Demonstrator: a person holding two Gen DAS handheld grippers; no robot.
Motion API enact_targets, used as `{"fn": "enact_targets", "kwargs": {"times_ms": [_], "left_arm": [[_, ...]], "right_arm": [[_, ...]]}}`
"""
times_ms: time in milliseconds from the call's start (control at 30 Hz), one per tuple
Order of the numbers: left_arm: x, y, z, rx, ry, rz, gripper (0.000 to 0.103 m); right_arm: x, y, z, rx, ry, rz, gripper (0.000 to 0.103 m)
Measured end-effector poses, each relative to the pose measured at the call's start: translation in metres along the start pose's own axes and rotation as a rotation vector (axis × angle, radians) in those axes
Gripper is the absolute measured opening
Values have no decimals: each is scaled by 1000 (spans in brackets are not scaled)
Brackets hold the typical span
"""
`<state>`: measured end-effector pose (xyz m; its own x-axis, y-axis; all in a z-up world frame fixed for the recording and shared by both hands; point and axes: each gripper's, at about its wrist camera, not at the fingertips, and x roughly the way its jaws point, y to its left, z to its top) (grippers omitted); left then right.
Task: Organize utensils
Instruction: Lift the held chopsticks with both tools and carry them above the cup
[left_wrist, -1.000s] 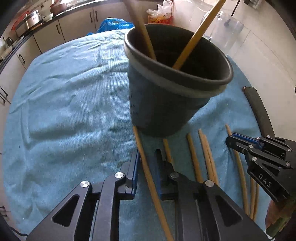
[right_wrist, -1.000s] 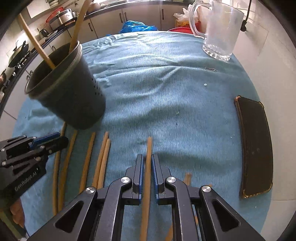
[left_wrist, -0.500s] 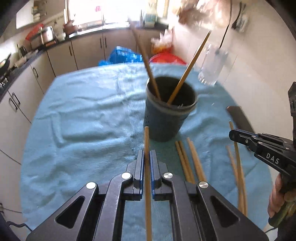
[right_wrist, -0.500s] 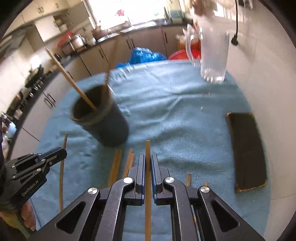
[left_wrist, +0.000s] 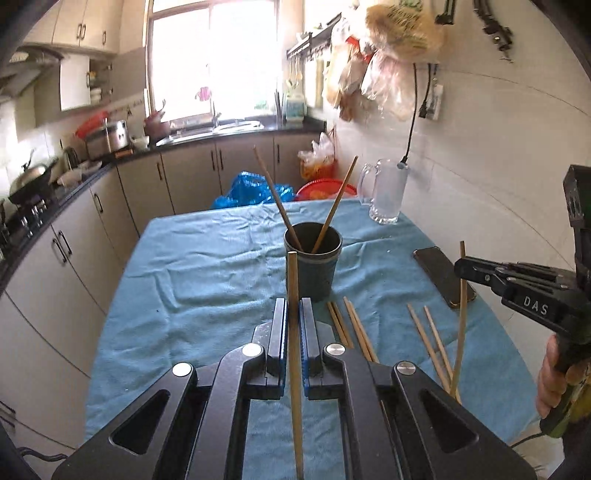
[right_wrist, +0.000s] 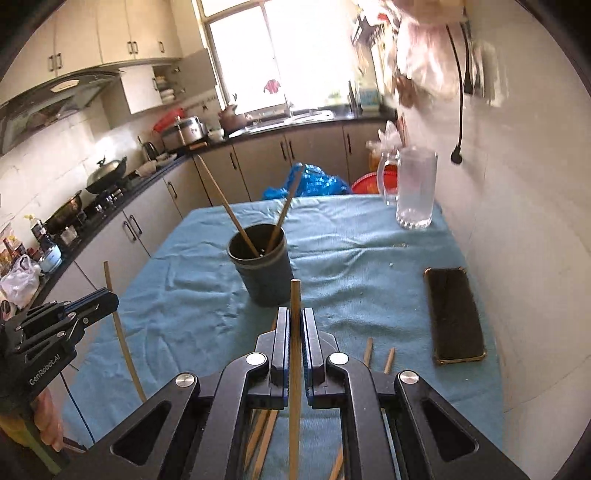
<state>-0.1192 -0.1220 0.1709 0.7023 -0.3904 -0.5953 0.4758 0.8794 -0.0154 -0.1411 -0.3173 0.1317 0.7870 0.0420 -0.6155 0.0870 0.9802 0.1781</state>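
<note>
A dark utensil cup (left_wrist: 312, 273) (right_wrist: 264, 273) stands mid-table on the blue cloth with two chopsticks leaning in it. My left gripper (left_wrist: 293, 306) is shut on a wooden chopstick (left_wrist: 293, 273), held above the cloth just in front of the cup. My right gripper (right_wrist: 295, 314) is shut on another chopstick (right_wrist: 294, 295), also lifted, with the cup ahead and slightly left. Each gripper shows in the other's view, the right gripper (left_wrist: 461, 267) and the left gripper (right_wrist: 110, 299), each with its stick hanging down. Several loose chopsticks (left_wrist: 354, 328) (right_wrist: 369, 350) lie on the cloth below.
A black phone (right_wrist: 454, 314) (left_wrist: 443, 277) lies near the table's right edge, by the tiled wall. A glass mug (right_wrist: 413, 188) (left_wrist: 384, 192) stands at the far right corner. Kitchen cabinets run along the left of the table. A hand (left_wrist: 550, 384) holds the right gripper's handle.
Both grippers closed on a chopstick that lay on the cloth, then rose and drew back. The cup now looks smaller and farther away.
</note>
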Motion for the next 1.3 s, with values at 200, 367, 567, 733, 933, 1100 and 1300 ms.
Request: {"fn": "enact_targets", "kwargs": {"times_ms": [200,367,567,733,933,1100,1300], "left_arm": [[-33,-9,-1,14,-59,-15,5],[-49,-12,6,-3,-85,-49,5],[-55,-11,21,-16,-107,-64,5],[-52,-6,34,-34,-114,-58,5],[-50,0,57,-37,-151,-35,5],[-41,6,86,-67,-172,-32,5],[-19,15,126,-130,-188,-30,5]], "right_arm": [[-29,7,-1,-16,-40,14,6],[-45,15,4,-34,-78,24,6],[-57,23,15,-54,-119,37,6],[-59,28,24,-58,-140,45,6],[-64,34,42,-68,-173,48,6],[-68,40,65,-76,-221,52,6],[-56,39,105,-40,-270,71,6]]}}
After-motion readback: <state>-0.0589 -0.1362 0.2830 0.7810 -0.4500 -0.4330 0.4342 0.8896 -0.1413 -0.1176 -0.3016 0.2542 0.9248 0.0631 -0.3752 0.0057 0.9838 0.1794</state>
